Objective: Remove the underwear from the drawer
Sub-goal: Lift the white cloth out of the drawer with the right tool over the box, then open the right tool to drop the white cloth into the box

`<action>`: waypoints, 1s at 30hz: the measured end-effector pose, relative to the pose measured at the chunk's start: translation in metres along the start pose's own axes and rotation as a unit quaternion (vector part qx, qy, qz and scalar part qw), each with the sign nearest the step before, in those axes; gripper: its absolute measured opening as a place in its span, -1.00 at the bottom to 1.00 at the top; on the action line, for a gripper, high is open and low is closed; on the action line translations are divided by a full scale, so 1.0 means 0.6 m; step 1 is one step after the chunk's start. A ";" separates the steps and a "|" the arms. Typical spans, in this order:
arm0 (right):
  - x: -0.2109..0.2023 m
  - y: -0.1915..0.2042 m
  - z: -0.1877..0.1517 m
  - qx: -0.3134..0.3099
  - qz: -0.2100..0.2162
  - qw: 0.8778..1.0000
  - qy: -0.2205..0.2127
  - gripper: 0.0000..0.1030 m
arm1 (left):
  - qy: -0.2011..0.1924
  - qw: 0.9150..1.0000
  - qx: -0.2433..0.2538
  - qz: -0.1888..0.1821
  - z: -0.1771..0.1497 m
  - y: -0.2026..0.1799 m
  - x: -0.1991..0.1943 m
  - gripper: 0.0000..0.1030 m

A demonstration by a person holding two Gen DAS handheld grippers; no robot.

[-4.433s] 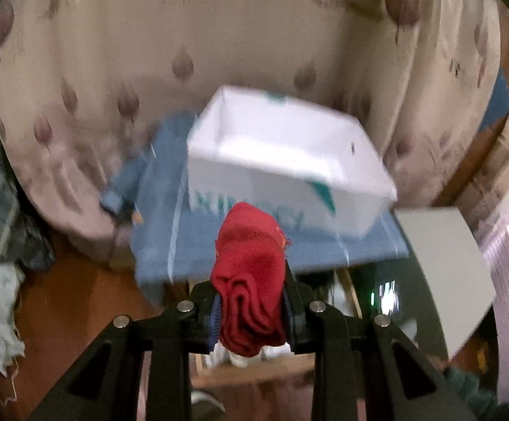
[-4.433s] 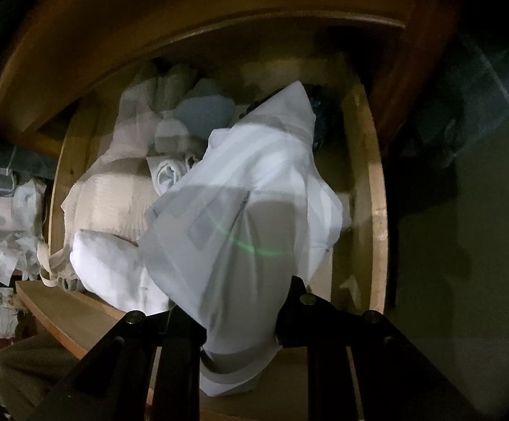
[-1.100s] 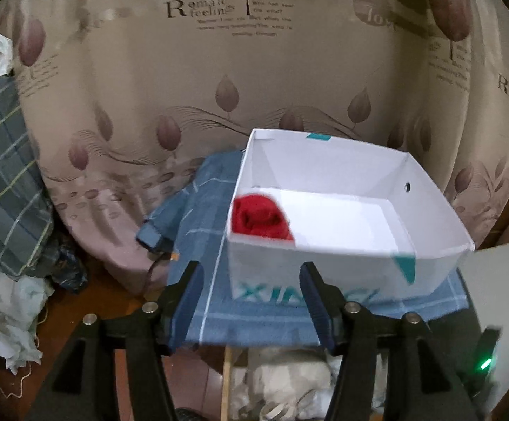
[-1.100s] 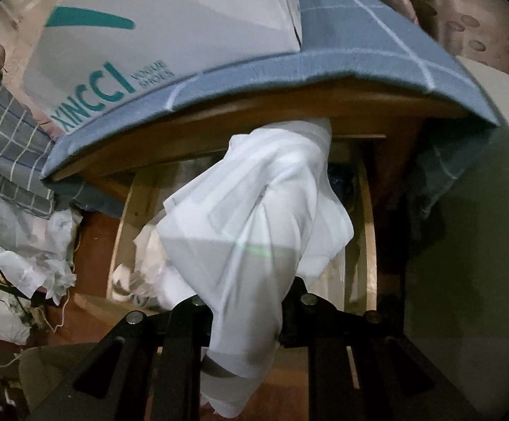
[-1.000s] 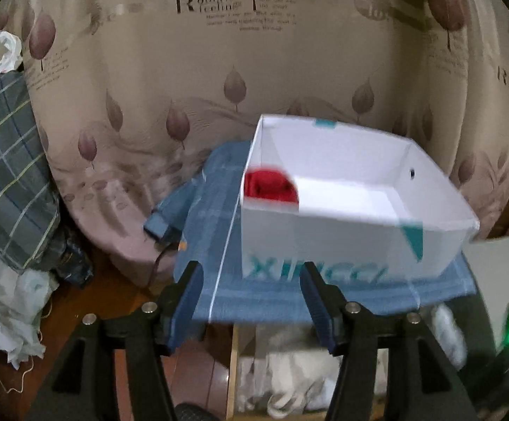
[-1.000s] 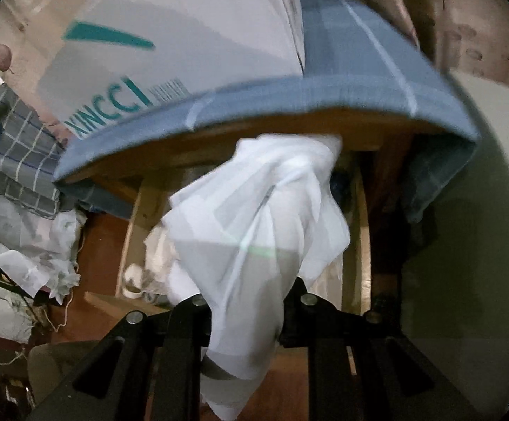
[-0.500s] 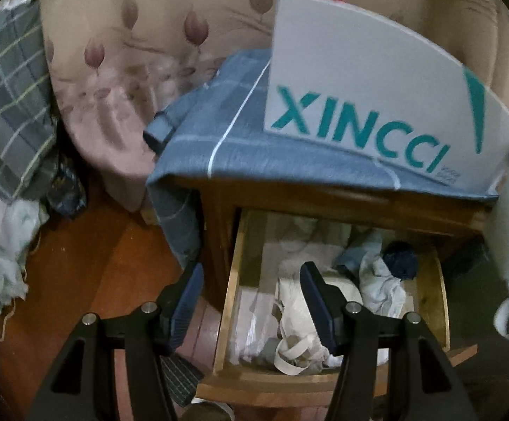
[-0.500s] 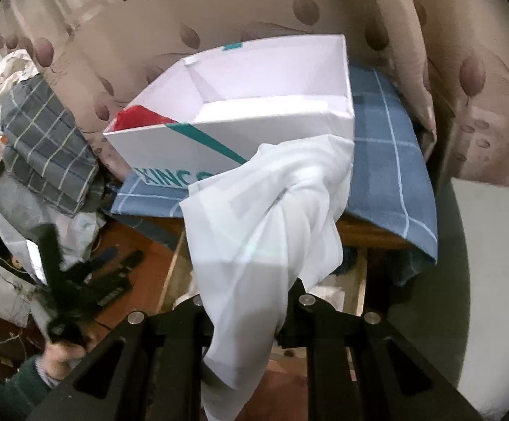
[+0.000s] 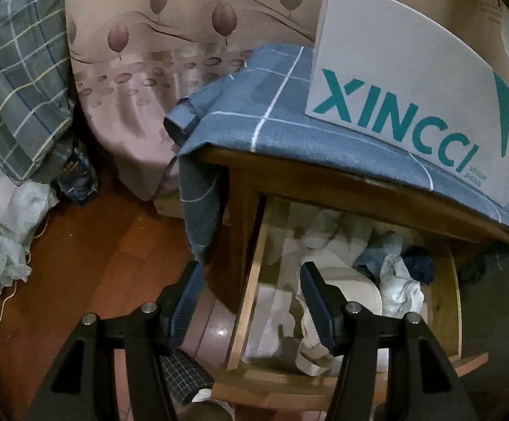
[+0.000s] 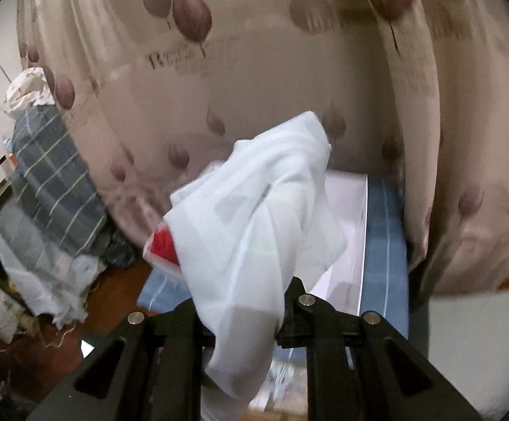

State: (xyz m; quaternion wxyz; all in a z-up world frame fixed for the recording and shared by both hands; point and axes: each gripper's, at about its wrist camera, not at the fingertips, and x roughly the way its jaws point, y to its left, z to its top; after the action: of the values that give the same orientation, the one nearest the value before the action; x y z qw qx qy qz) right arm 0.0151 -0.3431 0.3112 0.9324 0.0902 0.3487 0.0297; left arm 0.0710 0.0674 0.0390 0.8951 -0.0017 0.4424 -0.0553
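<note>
Right gripper: fingers clamp our white underwear above box, for dropping. Left gripper: fingers apart, empty, over drawer for next.

I'm in a home bedroom, w/ a beige leaf-print curtain behind, a wooden nightstand's open drawer full of folded laundry, a blue checked cloth on top, plaid bedding piled beside, reddish wood-plank floor below.
</note>
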 end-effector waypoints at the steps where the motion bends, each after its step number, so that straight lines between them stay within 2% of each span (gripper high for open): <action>1: 0.012 0.003 0.018 -0.003 -0.008 1.000 -0.004 -0.70 | -0.001 1.000 0.000 0.000 0.001 0.000 -0.002 0.15; 4: 0.058 0.013 0.050 -0.020 -0.026 0.999 0.008 -0.69 | -0.003 1.000 -0.009 -0.010 0.002 0.004 -0.007 0.15; 7: 0.122 0.013 0.055 -0.020 -0.044 0.998 0.042 -0.69 | 0.000 1.000 -0.011 -0.016 0.003 0.006 -0.006 0.15; 14: 0.249 -0.009 0.011 -0.026 -0.090 0.988 0.123 -0.69 | 0.008 1.000 -0.018 -0.023 0.002 0.016 -0.007 0.15; 18: 0.284 -0.029 -0.005 -0.024 -0.099 0.984 0.149 -0.65 | 0.014 0.999 -0.025 -0.018 0.004 0.022 0.000 0.15; 22: 0.300 -0.034 -0.018 -0.024 -0.088 0.984 0.153 -0.43 | 0.015 0.999 -0.031 -0.022 0.002 0.025 0.001 0.15; 23: 0.301 -0.032 -0.021 -0.028 -0.086 0.984 0.151 -0.29 | 0.016 0.999 -0.031 -0.027 0.001 0.025 0.001 0.15; 24: 0.300 -0.030 -0.026 -0.028 -0.083 0.985 0.149 -0.08 | 0.017 0.999 -0.029 -0.026 0.000 0.024 0.002 0.15; 25: 0.298 -0.028 -0.030 -0.026 -0.078 0.986 0.146 0.01 | 0.018 0.999 -0.028 -0.024 0.000 0.023 0.002 0.15; 30: 0.277 -0.016 -0.040 -0.028 -0.062 0.988 0.136 0.04 | 0.032 0.999 -0.021 -0.020 -0.001 0.017 0.013 0.15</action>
State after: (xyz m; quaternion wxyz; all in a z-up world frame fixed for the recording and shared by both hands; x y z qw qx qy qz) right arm 0.1244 -0.3293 0.1845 0.8785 0.0371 0.4762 -0.0067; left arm 0.0760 0.0767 0.0322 0.8791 -0.0275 0.4714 -0.0640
